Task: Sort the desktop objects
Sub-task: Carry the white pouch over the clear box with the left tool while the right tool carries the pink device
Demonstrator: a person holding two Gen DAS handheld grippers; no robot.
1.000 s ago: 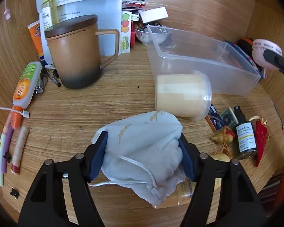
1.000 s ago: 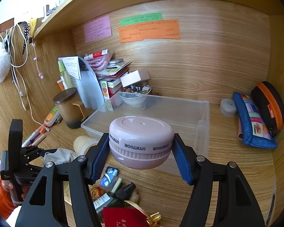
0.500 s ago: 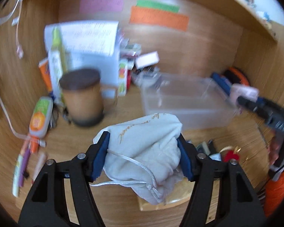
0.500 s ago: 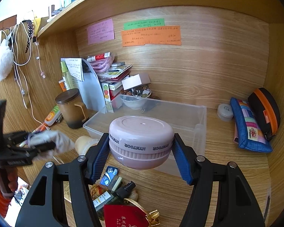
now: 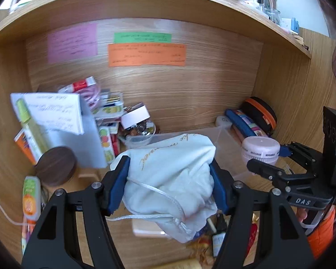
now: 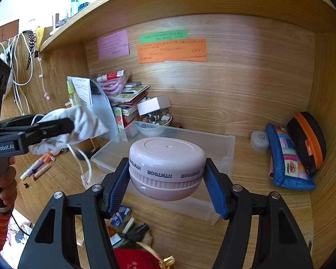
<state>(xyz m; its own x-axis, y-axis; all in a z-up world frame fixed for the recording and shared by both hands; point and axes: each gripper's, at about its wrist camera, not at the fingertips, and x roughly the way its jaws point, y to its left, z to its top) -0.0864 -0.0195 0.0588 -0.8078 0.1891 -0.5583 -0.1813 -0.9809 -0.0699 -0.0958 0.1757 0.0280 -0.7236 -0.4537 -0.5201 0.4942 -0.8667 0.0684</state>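
Observation:
My left gripper [image 5: 169, 186] is shut on a white drawstring pouch [image 5: 170, 170] and holds it in the air above the desk, left of the clear plastic bin [image 6: 221, 143]; the pouch also shows in the right wrist view [image 6: 78, 123]. My right gripper [image 6: 166, 185] is shut on a round pink HYNTOOR device [image 6: 166, 159] and holds it above the bin's front edge. The device also shows in the left wrist view [image 5: 261, 149], right of the pouch.
A brown lidded mug [image 5: 56, 167], papers [image 5: 53, 109] and books [image 6: 127, 98] stand at the back left. A bowl of trinkets [image 6: 155, 121] sits behind the bin. Blue [image 6: 286, 159] and black-orange [image 6: 306, 139] pouches lie right. Small bottles and pens [image 6: 37, 168] litter the front.
My left gripper has lifted the white pouch off the desk and tilted up toward the back wall. My right gripper has held the pink device nearly still over the bin.

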